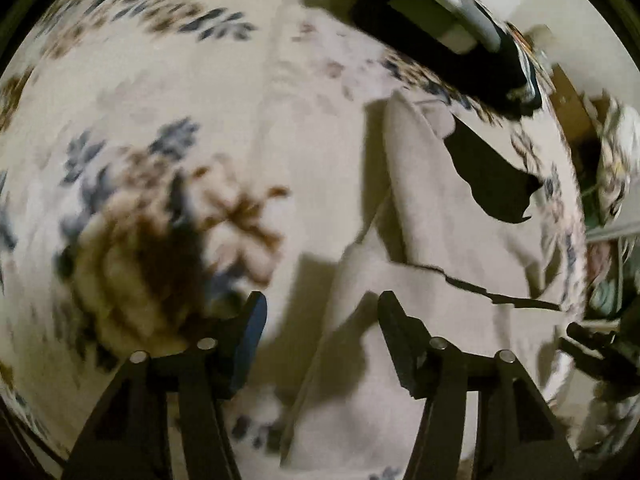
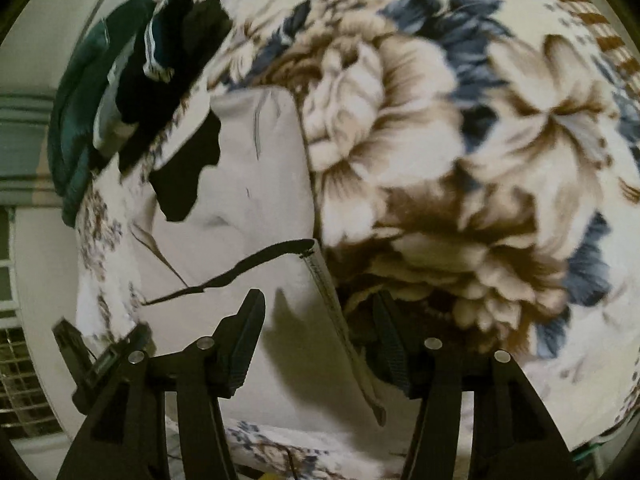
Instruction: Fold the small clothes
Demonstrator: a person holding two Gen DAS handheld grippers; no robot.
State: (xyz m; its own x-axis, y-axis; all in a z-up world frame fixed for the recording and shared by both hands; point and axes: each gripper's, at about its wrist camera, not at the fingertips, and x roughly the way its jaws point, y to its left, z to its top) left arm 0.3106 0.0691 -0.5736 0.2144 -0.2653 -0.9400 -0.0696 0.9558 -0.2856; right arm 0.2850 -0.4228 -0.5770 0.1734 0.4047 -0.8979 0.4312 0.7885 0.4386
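Observation:
A small off-white garment with black patches and a thin black line lies on a floral blanket; in the left wrist view it is at centre right, partly folded with a raised edge. My left gripper is open and empty, hovering over the garment's left edge. In the right wrist view the same garment lies at centre left, its zipper edge running down between the fingers. My right gripper is open over that edge. The view is motion-blurred.
A pile of dark clothes, green, black and striped, lies at the blanket's far left edge; it also shows in the left wrist view. The floral blanket spreads right. A wire grille stands beyond the bed edge.

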